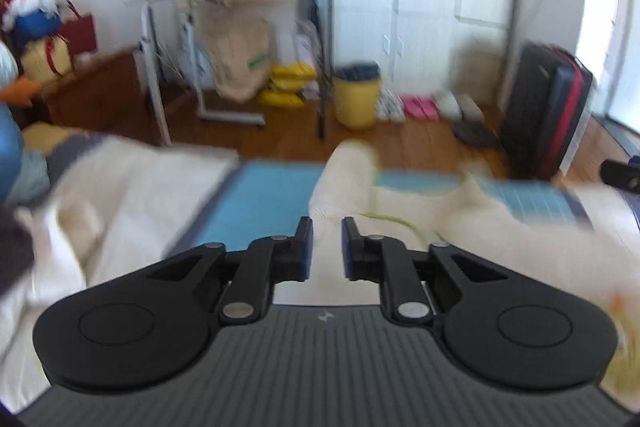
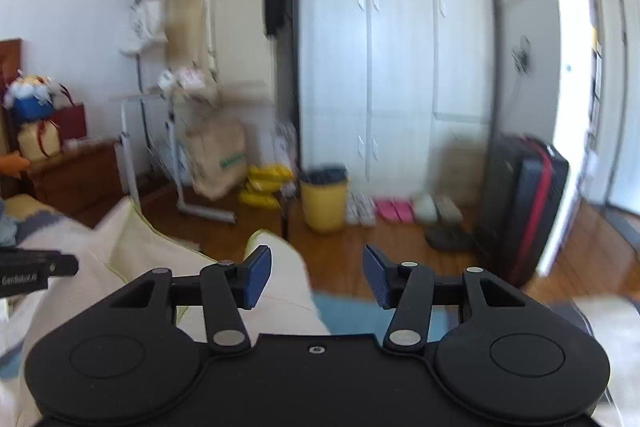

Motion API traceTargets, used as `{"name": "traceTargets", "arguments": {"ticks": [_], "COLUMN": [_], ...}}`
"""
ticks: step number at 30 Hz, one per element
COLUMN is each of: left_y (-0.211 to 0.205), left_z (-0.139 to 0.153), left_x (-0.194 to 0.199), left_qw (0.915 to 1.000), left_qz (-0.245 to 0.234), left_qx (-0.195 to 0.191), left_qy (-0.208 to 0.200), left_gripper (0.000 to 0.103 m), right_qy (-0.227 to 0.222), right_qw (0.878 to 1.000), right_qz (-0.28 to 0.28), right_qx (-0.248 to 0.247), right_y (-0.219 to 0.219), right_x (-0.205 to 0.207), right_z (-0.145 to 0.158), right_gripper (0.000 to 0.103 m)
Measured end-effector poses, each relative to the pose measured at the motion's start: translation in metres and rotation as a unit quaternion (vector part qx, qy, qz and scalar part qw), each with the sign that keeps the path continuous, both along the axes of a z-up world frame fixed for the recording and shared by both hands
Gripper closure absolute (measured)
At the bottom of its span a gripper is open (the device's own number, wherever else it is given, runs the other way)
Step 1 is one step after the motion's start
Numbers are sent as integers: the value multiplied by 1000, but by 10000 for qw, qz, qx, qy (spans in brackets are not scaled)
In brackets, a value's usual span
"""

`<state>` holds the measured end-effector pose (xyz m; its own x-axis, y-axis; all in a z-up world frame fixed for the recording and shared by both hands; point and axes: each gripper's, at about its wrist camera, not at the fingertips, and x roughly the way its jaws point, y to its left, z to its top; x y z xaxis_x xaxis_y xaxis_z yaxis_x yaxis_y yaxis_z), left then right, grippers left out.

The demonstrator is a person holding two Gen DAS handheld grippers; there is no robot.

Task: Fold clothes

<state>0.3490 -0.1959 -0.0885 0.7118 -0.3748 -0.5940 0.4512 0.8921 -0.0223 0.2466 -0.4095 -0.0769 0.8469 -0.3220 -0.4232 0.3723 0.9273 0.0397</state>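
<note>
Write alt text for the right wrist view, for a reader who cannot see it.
The right tongs stand open, holding nothing, above a cream garment lying on a blue mat. Beyond are a wooden floor, a yellow bin, a white wardrobe and a dark suitcase. The picture is blurred.

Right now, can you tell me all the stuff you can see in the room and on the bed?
cream garment: one, cream-white, rumpled on the blue mat, in front of both grippers
blue mat: one, light blue, under the garment
yellow bin: one, yellow with a dark liner, on the wood floor by the wardrobe
wardrobe: one, white, against the back wall
suitcase: one, black with a red stripe, standing right of the wardrobe
pink slippers: one pair, pink, on the floor by the wardrobe
drying rack: one, white, on the left
left gripper: black, open, nothing pinched
right gripper: black, open, nothing pinched
</note>
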Motion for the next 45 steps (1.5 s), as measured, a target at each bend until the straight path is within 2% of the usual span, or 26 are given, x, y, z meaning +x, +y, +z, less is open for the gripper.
{"name": "traceTargets", "arguments": {"ticks": [2,5,8,10,11,13,14,15,17,20,23,24,26,27,29,30,31,32,33,34,35,38,41,45], "left_y": [20,56,89,102,108,119,123,127,126,119,109,108,106,107,109,111,113,115,117,120,123,132,156,162], "left_z": [-16,-38,-41,-40,-39,-38,-39,-40,-42,-45,-48,-51,-60,-65,-75,-77,-79,-78,-75,-72,-69,-58,-51,-66], "left_x": [-30,-68,-98,-117,-123,-134,-143,-153,-164,-169,-163,-159,-150,-145,-137,-135,-134,-134,-136,-138,-140,-145,-147,-148], "left_qw": [9995,9951,9922,9904,9876,9789,9773,9769,9782,9751,9753,9730,9659,9601,9479,9450,9431,9450,9458,9458,9457,9446,9243,9178], "left_qz": [-64,-295,-294,-104,-115,-193,-234,-275,-321,-496,-697,-639,-477,-365,-77,-66,-91,-229,-346,-445,-544,-841,-824,-651], "left_qx": [6,8,170,-10,-227,-706,-836,-933,-888,-817,-651,-714,-894,-1005,-1129,-1201,-1274,-1271,-1308,-1365,-1422,-1591,-2174,-1958], "left_qy": [303,945,1198,1378,1551,1909,1931,1904,1849,2000,1991,2100,2382,2584,2977,3041,3069,3005,2953,2912,2870,2744,3027,3392], "left_gripper": [60,60,60,60,60,60,60,59,58,58,50,48,45,39,32,32,34,43,75,93,96,97,97,97], "right_qy": [262,584,823,1064,1048,794,638,465,325,589,965,1027,1204,1227,1176,1125,1042,943,842,740,678,590,639,563], "right_qw": [9985,9939,9879,9816,9791,9745,9716,9681,9631,9557,9429,9417,9430,9475,9630,9707,9766,9791,9803,9810,9806,9803,9788,9686], "right_qz": [295,463,349,112,72,71,72,142,292,210,168,155,115,99,108,153,253,418,599,780,908,1064,1015,822], "right_qx": [372,814,1267,1580,1740,2096,2277,2457,2657,2878,3184,3201,3100,2952,2421,2118,1863,1751,1682,1612,1598,1554,1661,2280], "right_y": [-1,5,9,16,20,25,28,33,46,66,79,85,99,107,124,133,141,148,153,159,163,168,163,146], "right_x": [-44,-132,-214,-245,-255,-271,-277,-285,-292,-294,-292,-293,-294,-297,-300,-301,-302,-301,-301,-301,-301,-298,-287,-261], "right_z": [-6,-24,-48,-54,-52,-47,-43,-43,-47,-64,-82,-87,-94,-93,-87,-84,-80,-76,-72,-68,-65,-60,-63,-65], "right_gripper": [45,42,42,42,42,42,41,39,35,35,35,35,35,35,35,35,35,35,35,35,35,35,35,35]}}
